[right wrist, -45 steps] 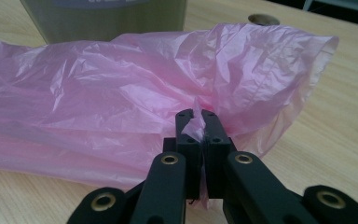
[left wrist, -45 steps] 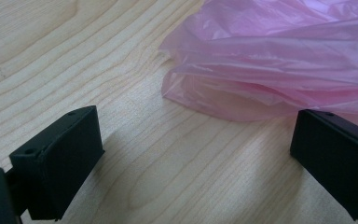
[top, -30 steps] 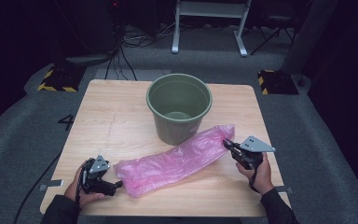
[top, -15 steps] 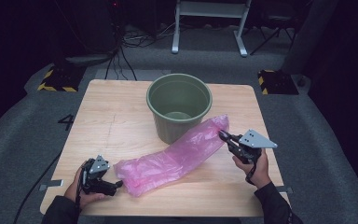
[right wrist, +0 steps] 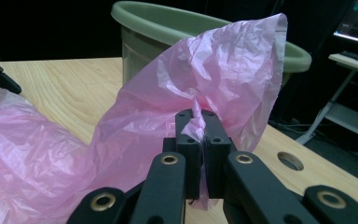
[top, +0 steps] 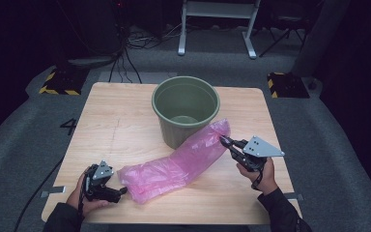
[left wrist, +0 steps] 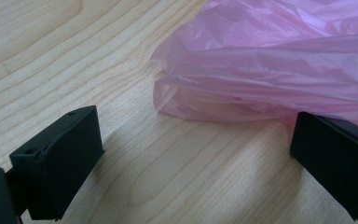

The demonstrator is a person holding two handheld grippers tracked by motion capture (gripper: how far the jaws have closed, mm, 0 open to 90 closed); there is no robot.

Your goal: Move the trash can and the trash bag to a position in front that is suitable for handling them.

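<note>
Pink plastic film, a long crumpled bag (top: pixel 178 162), is found lying across the wooden table (top: pixel 121 121), with the green bucket (top: pixel 185 108) taken as landmark. One end of the bag is raised against the bucket's near wall, touching it; the other end trails away from the bucket toward the table's near edge. The right gripper (top: pixel 225 142) is seen just beside the bucket's near side, its jaws closed tight on a pinched fold of the bag's raised end (right wrist: pixel 196 122). The left gripper (top: pixel 121 189) is held low at the bag's far end, well apart from the bucket, jaws spread wide and nothing clamped; the film's edge (left wrist: pixel 242 93) lies between and just ahead of them.
</note>
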